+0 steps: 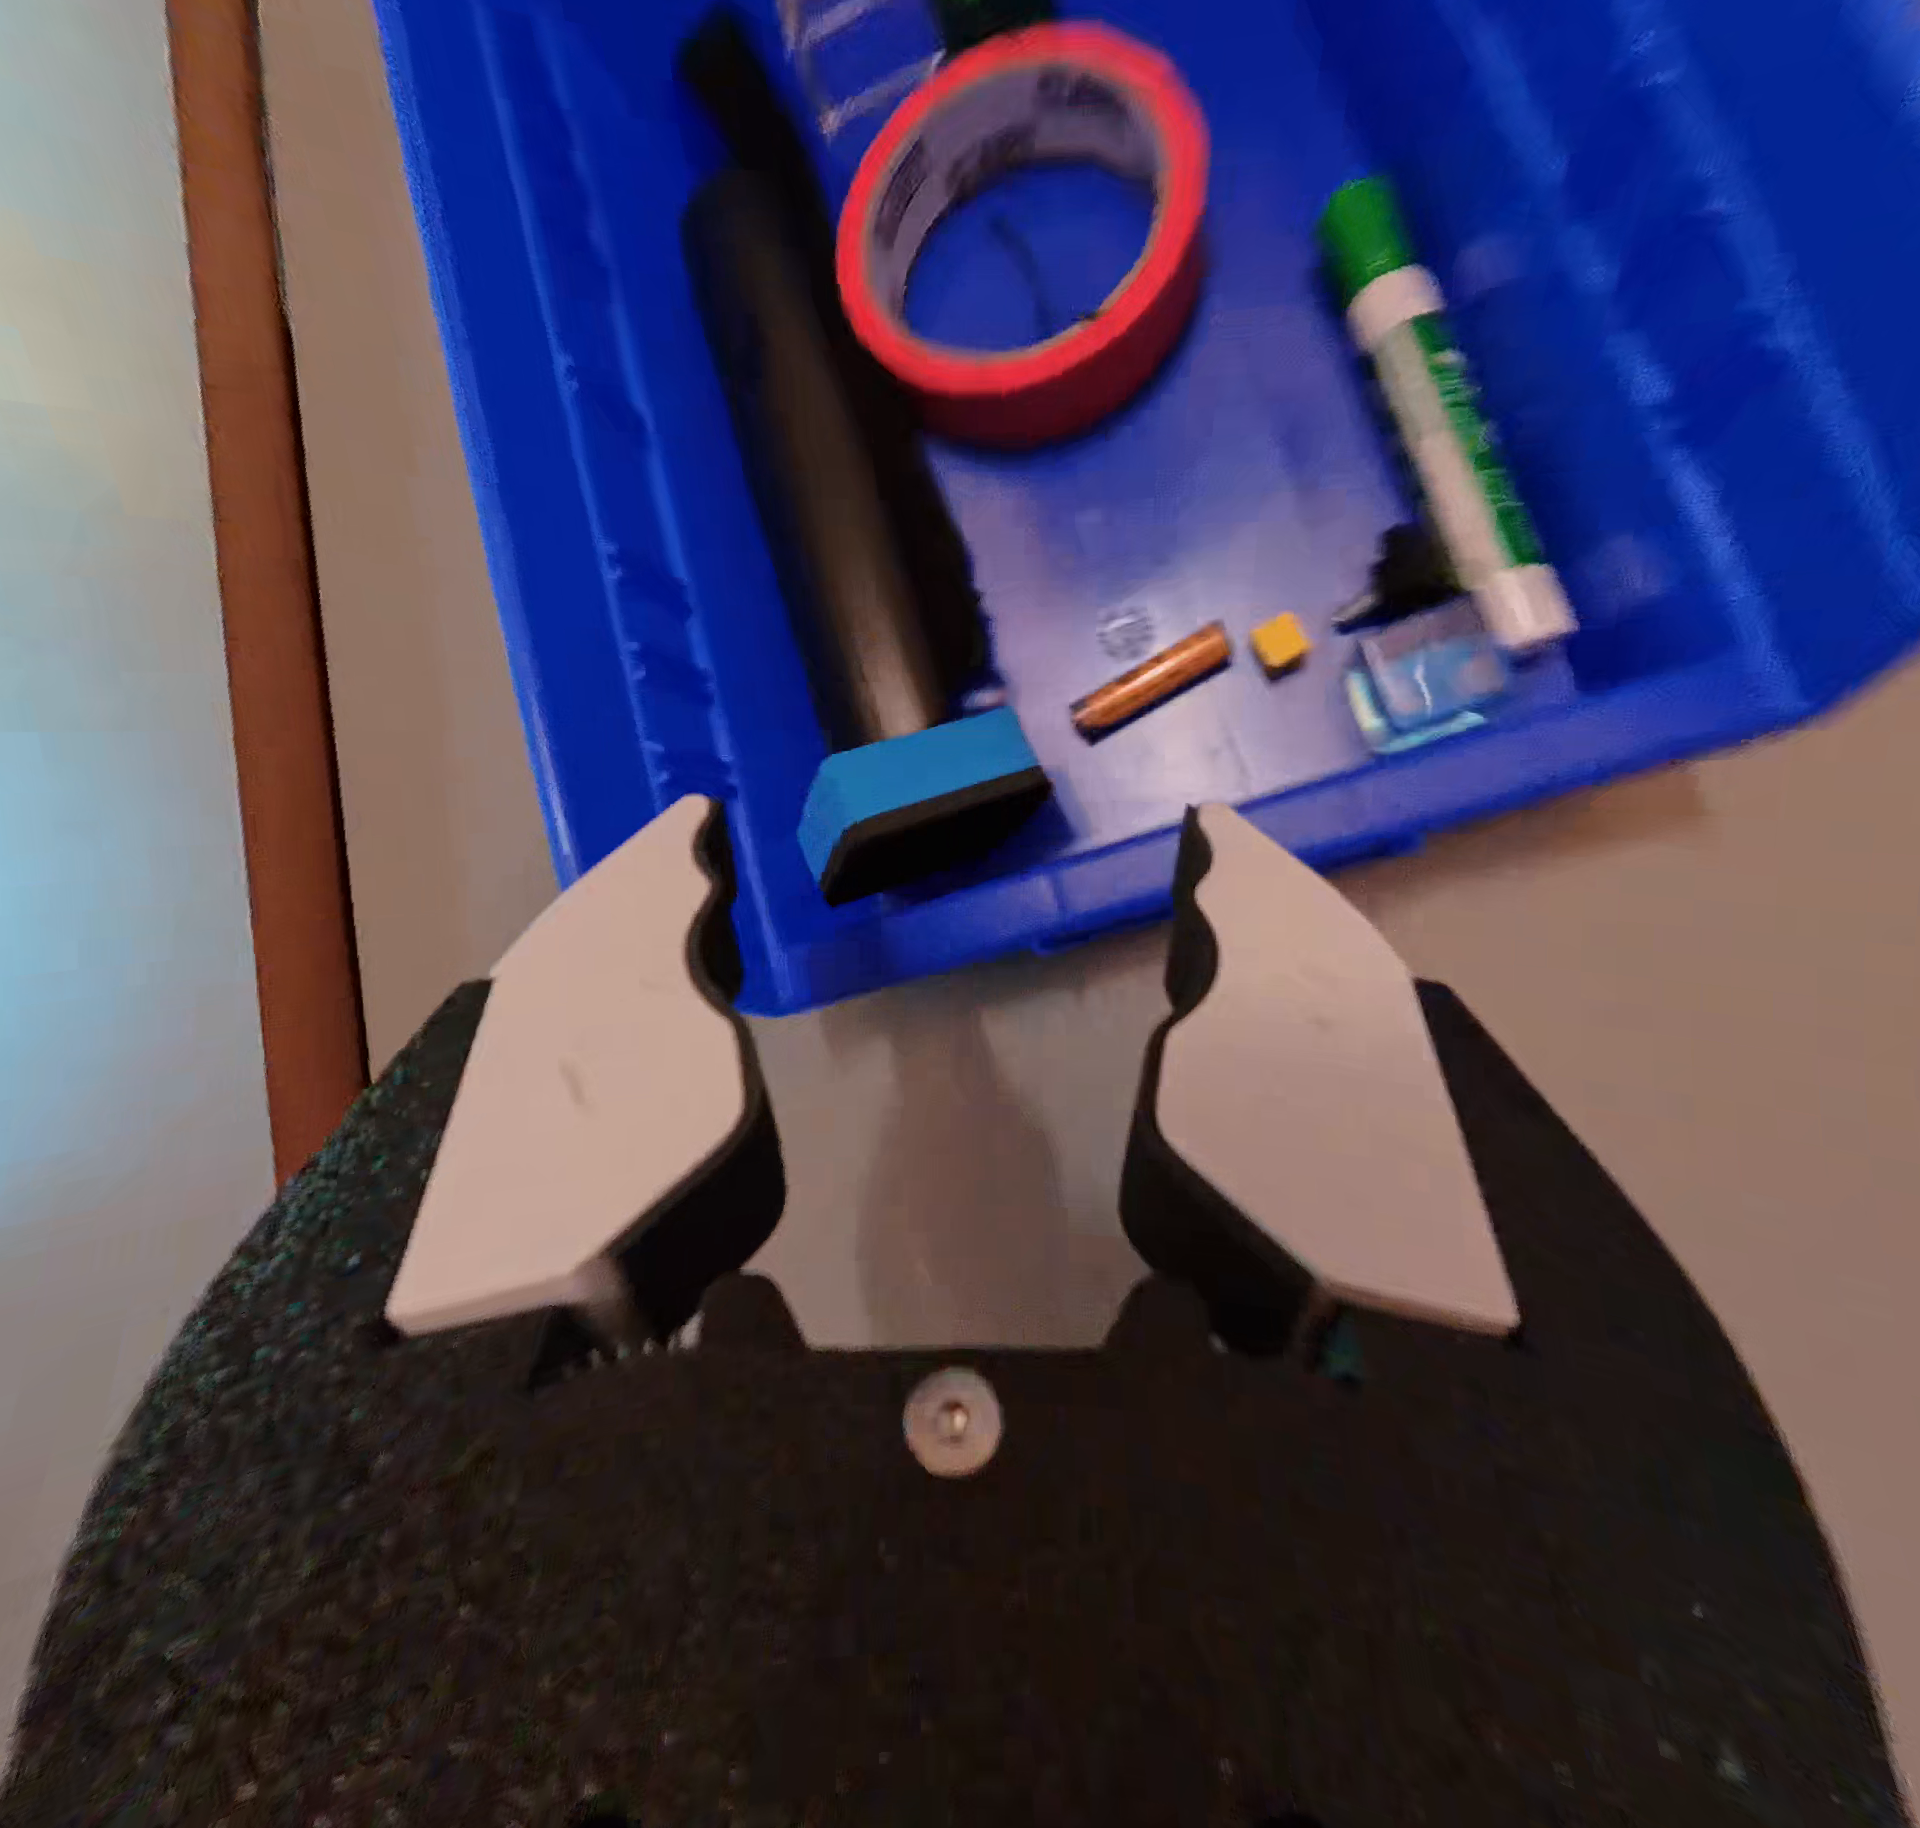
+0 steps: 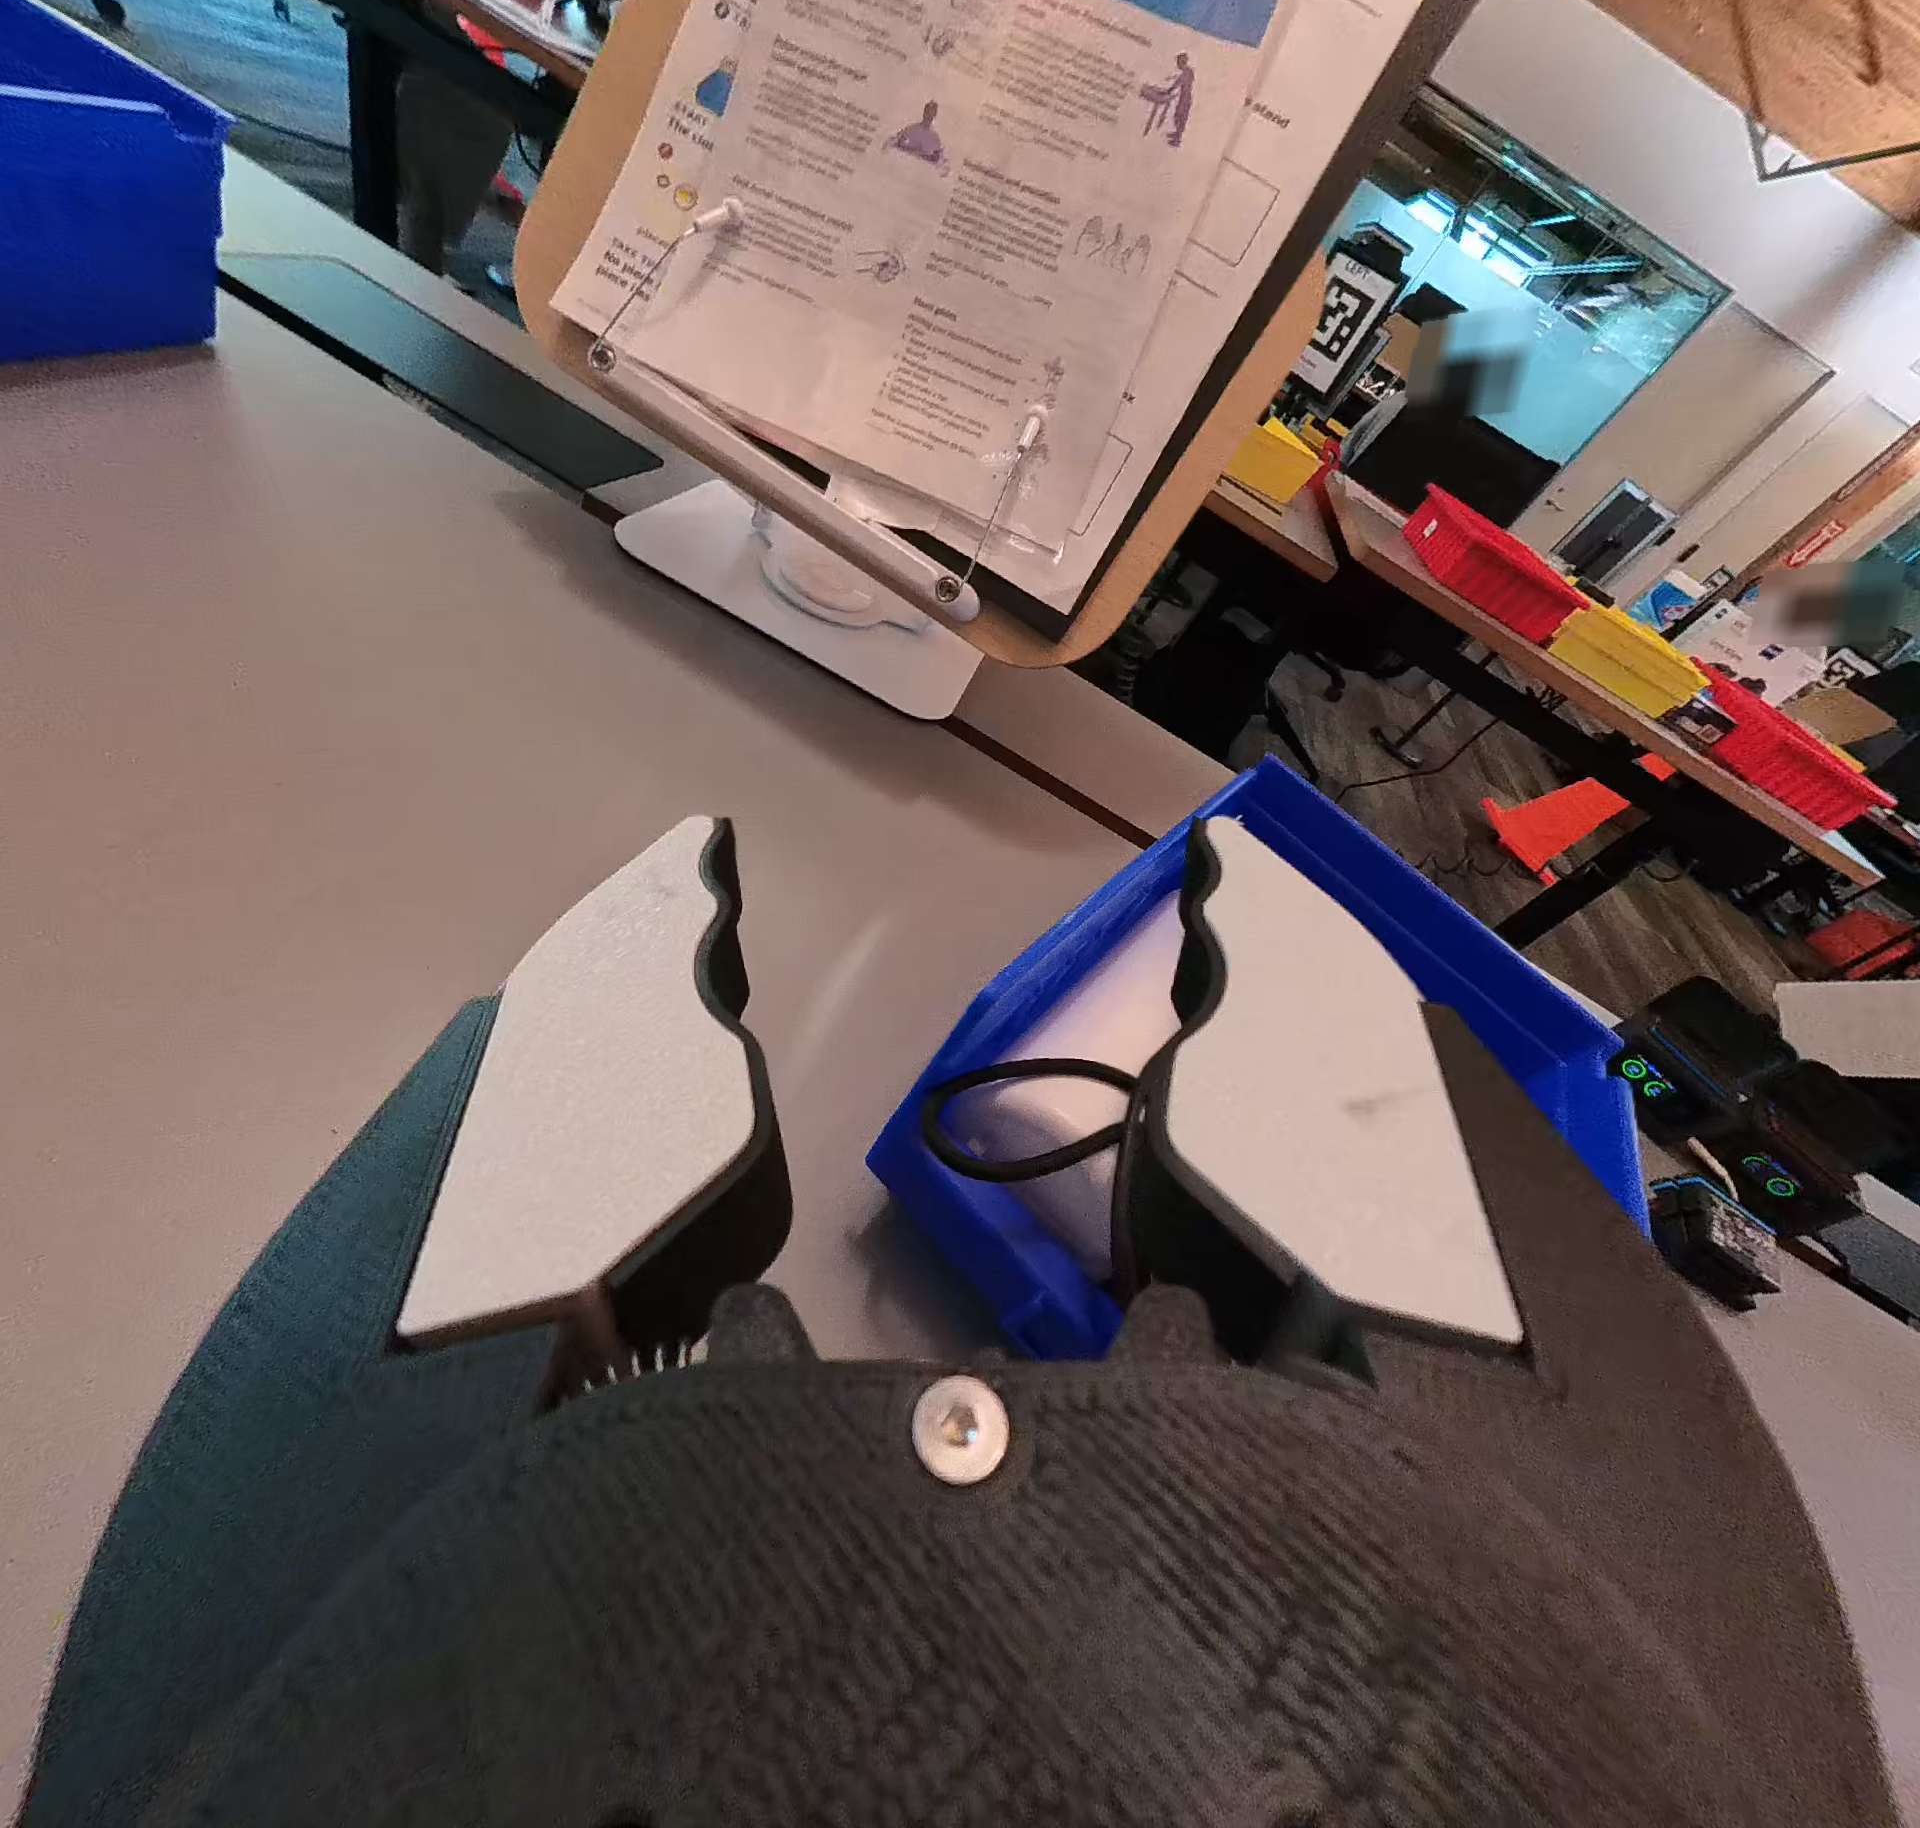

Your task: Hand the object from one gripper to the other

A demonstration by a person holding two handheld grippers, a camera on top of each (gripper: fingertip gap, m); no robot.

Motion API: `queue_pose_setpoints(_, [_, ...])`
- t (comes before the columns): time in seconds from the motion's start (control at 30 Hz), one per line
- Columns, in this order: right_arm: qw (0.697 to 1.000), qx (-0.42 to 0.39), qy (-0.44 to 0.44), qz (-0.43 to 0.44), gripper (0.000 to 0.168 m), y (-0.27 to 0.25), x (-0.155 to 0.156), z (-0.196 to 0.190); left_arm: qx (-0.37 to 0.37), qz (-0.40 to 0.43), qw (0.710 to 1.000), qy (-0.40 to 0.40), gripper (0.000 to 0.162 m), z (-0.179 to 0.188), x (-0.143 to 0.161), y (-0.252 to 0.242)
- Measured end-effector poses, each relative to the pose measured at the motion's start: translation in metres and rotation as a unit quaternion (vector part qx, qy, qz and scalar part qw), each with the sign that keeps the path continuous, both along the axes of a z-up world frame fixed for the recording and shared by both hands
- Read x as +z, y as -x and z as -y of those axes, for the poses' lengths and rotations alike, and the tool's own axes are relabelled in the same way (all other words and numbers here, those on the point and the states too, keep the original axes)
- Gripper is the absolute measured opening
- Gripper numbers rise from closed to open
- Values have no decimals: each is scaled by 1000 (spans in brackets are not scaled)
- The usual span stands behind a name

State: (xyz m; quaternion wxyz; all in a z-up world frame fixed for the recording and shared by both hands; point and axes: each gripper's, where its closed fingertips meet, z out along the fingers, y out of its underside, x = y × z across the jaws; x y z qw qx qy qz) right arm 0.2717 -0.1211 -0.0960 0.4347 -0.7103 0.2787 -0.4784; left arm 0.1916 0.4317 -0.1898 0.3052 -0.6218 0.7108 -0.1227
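My left gripper (image 1: 951, 822) is open and empty, just in front of the near wall of a blue bin (image 1: 1143, 874). In the bin lie a blue-and-black eraser (image 1: 914, 791), a long black cylinder (image 1: 810, 448), a red tape roll (image 1: 1023, 230), a green marker (image 1: 1444, 417), a small copper tube (image 1: 1148, 679), a yellow cube (image 1: 1278, 644) and a clear box (image 1: 1423, 682). My right gripper (image 2: 961, 833) is open and empty above the grey table (image 2: 312, 739). A small blue bin (image 2: 1403, 905) with a white cylinder (image 2: 1081, 1082) and a black cord (image 2: 997, 1155) lies behind its right finger.
A document stand (image 2: 914, 251) with printed sheets stands on the table ahead of the right gripper. A large blue bin (image 2: 94, 209) is at the far left. Black devices (image 2: 1714, 1144) with green lights sit at the right table edge. A brown table edge (image 1: 260, 531) runs left of the left gripper. Some 55 centimetres of space lies between my two pairs of fingers. Measured from the fingertips, the yellow cube (image 1: 1278, 644) is 8 centimetres or so from the left gripper and 50 centimetres from the right. The right gripper is farther from the long black cylinder (image 1: 810, 448), some 55 centimetres, than the left, some 11 centimetres.
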Motion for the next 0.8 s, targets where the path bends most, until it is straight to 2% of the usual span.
queue_pose_setpoints(0.07, [1000, 2, 9, -3, 82, 0, -4, -3, 41, -25, 999, -14, 80, -10, -7, -8])
queue_pose_setpoints(0.27, [1000, 14, 9, -12, 83, 2, -8, -7, 68, -102, 992, -15, 71, -8, -38, -14])
queue_pose_setpoints(0.43, [1000, 9, -20, -12, 82, 3, -3, -1, 74, -96, 991, -50, 51, -18, -35, -19])
queue_pose_setpoints(0.5, [1000, 15, -19, -12, 81, 5, -3, -6, 75, -96, 992, -43, 50, -18, -35, -19])
queue_pose_setpoints(0.7, [998, 52, 17, -10, 83, 18, -7, -38, 69, -58, 996, -17, 48, -18, -30, -19])
queue_pose_setpoints(0.8, [997, 80, 15, -12, 83, 27, -5, -57, 61, 27, 998, -10, 47, -15, 0, -21])
